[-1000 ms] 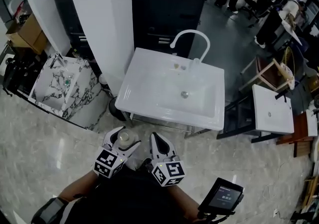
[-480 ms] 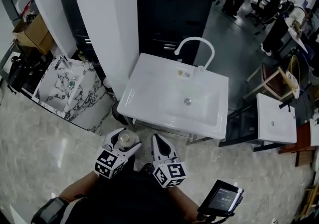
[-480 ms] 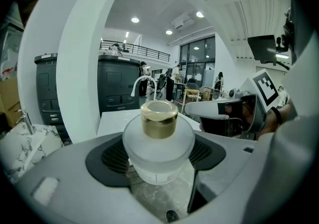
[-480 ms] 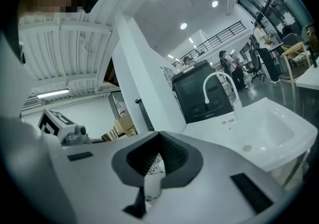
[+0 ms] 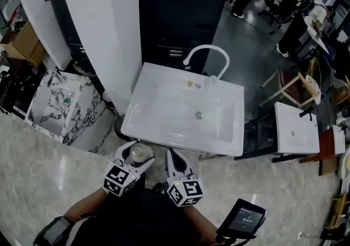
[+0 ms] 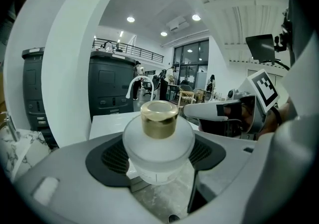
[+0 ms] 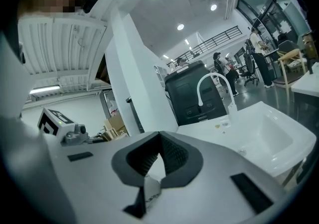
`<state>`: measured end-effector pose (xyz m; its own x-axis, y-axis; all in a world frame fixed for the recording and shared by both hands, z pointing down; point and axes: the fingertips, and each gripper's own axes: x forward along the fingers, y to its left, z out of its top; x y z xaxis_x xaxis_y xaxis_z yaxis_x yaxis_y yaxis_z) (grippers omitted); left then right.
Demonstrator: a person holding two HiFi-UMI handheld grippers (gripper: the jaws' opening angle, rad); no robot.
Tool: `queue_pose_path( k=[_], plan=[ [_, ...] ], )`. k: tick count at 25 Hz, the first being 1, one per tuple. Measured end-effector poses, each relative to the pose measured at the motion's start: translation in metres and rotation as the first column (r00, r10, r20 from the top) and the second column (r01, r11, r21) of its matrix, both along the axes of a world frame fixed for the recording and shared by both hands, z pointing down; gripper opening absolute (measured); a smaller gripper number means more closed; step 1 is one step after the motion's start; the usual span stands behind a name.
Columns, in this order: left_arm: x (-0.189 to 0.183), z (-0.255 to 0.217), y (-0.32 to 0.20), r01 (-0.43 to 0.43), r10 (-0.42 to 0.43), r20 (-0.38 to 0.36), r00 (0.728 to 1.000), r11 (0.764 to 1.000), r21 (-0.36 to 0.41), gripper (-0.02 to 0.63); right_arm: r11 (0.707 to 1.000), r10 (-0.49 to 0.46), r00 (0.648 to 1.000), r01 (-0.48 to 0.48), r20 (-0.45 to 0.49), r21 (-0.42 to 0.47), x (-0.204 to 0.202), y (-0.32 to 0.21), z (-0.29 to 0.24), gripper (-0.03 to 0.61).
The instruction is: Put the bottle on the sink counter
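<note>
A pale, glossy floor [image 5: 49, 185] is seen in the head view, and a white sink [image 5: 158, 109] is set at 12 o'clock from the two grippers, with a curved white faucet [image 5: 208, 53] at its far rim. Beyond it, still at 12 o'clock, a black cabinet [image 5: 180, 15] is placed against a white pillar [image 5: 104, 26]. A marble-patterned basin [image 5: 57, 109] is found at 10 o'clock and a second white sink [image 5: 295, 129] at 2 o'clock. A tablet [image 5: 244, 217] is seen at 4 o'clock, near the right gripper. The bottle [image 6: 158, 136], frosted with a gold cap, is clamped upright between the pads of the left gripper [image 5: 135, 157] and is held above the floor, just short of the sink's near edge, not on the counter. The right gripper [image 5: 171, 156] is carried just beside it, pads pressed together on nothing. The bottle's lower body is covered by the jaws, so its base cannot be seen. Two small yellowish items by the faucet base are too small to be identified; they may be fittings. The distant figures at 1 o'clock are cut off by the frame edge.
</note>
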<state>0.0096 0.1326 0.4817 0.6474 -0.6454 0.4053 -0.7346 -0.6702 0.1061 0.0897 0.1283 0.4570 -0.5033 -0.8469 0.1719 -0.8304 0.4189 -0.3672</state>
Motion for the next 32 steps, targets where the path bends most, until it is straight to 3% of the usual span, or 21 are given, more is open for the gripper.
queue_pose_path(
  k=[17, 32],
  plan=[
    [-0.042, 0.031, -0.145, -0.104, 0.102, -0.028, 0.994, 0.992, -0.076, 0.336, 0.991, 0.081, 0.995, -0.086, -0.055, -0.099, -0.043, -0.128, 0.030, -0.005],
    [-0.024, 0.039, -0.210, -0.272, 0.266, -0.069, 0.961, 0.958, -0.089, 0.336, 0.955, 0.266, 0.958, -0.277, -0.109, -0.107, -0.017, -0.171, 0.024, -0.005]
  ],
)
